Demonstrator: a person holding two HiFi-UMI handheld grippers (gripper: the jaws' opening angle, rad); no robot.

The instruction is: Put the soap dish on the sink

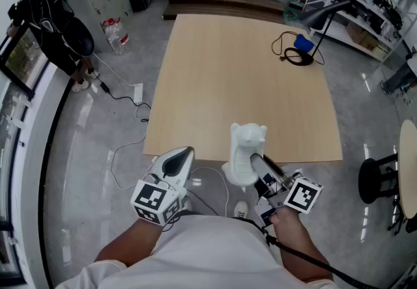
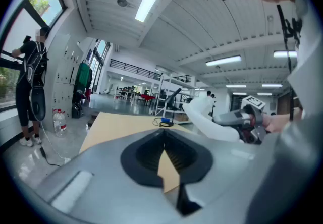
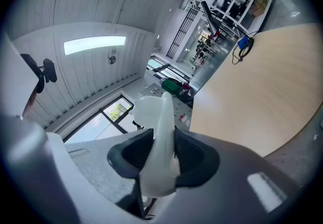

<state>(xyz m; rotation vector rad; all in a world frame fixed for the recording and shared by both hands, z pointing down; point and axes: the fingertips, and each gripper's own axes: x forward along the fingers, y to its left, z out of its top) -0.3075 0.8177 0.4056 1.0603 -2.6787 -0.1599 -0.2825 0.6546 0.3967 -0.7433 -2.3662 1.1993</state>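
Observation:
The soap dish (image 1: 246, 151) is a white, moulded piece held in the air just before the near edge of the wooden table (image 1: 241, 79). My right gripper (image 1: 253, 165) is shut on it, and in the right gripper view the soap dish (image 3: 160, 142) stands edge-on between the black pads, sticking out past them. My left gripper (image 1: 179, 161) hovers to its left with its tips together and nothing held. In the left gripper view, the left gripper (image 2: 164, 142) looks across the table and the soap dish (image 2: 207, 117) shows at the right. No sink is in view.
A black desk lamp (image 1: 313, 27) with a coiled cable and a blue item stands at the table's far right. A person (image 1: 52, 21) stands by the window at the left, near water bottles (image 1: 116, 35). A power strip (image 1: 137, 92) lies on the floor; a black stool (image 1: 378, 177) is right.

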